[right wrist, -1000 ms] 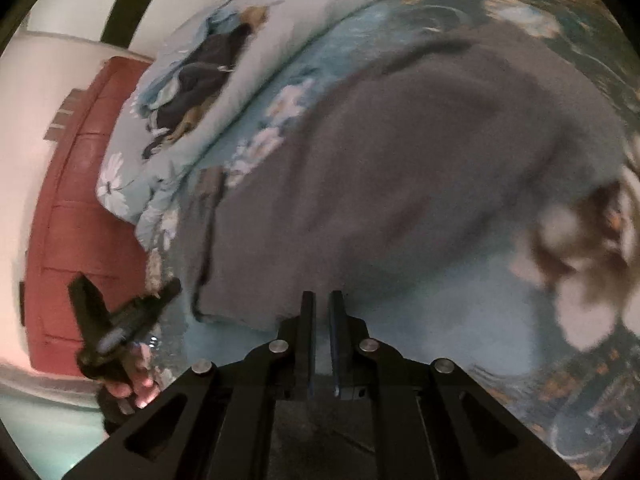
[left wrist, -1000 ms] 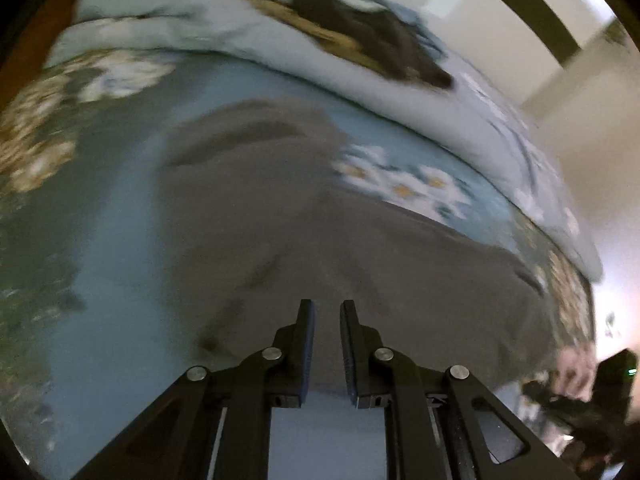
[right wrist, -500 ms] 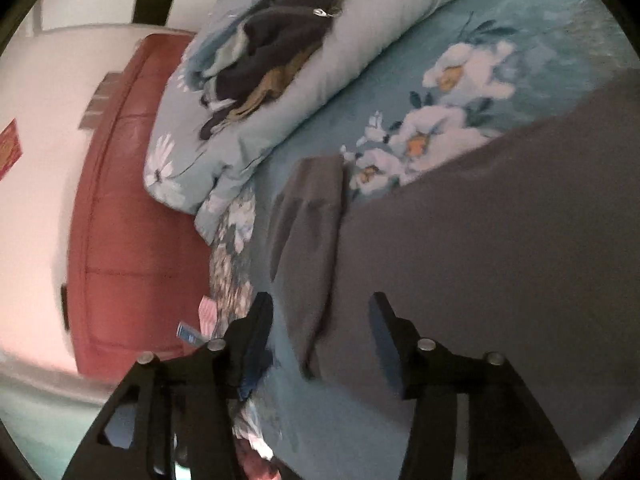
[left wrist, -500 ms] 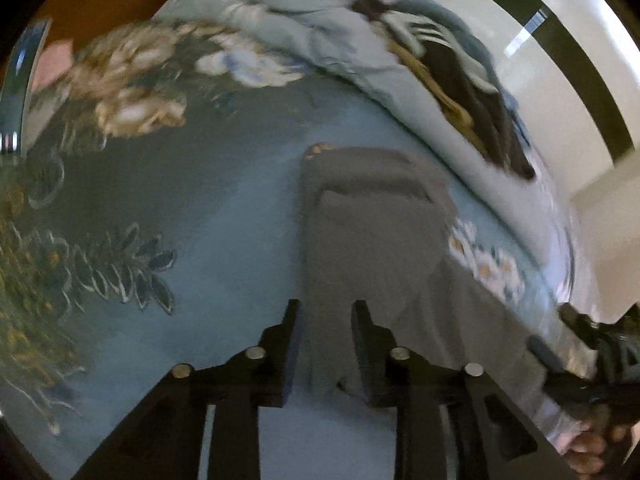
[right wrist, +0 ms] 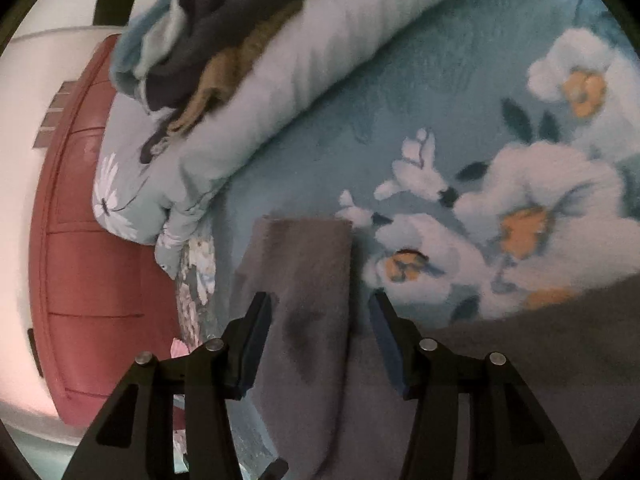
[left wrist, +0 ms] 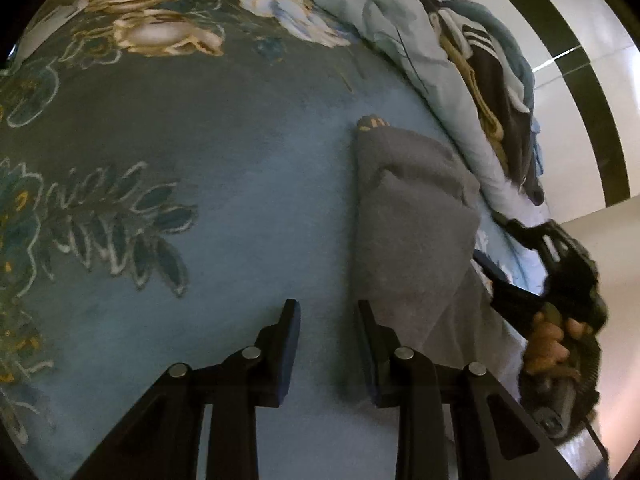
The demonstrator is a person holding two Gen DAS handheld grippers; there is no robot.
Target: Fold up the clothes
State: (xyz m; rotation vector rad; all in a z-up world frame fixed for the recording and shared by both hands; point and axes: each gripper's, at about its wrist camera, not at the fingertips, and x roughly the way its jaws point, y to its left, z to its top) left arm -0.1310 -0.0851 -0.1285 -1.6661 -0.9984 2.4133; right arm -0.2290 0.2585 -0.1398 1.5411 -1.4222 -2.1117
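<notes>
While the grey garment (left wrist: 412, 216) lies on the floral bedsheet (left wrist: 200, 160), left tool (left wrist: 327, 312) and right tool (right wrist: 320, 304) gape, empty.

dim indoor light, soft motion blur, heavy fisheye warp, dark corners

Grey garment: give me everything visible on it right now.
The grey garment is plain, matte, soft-looking knit or fleece with no visible print. It lies flat on the floral bedspread. A narrow sleeve-like strip with a squared end is folded over the wider body, showing soft creases. The right gripper is open, its fingers straddling that strip; contact is unclear. The left gripper is open at its edge, holding nothing. The rolled quilt lies beyond, apart.
</notes>
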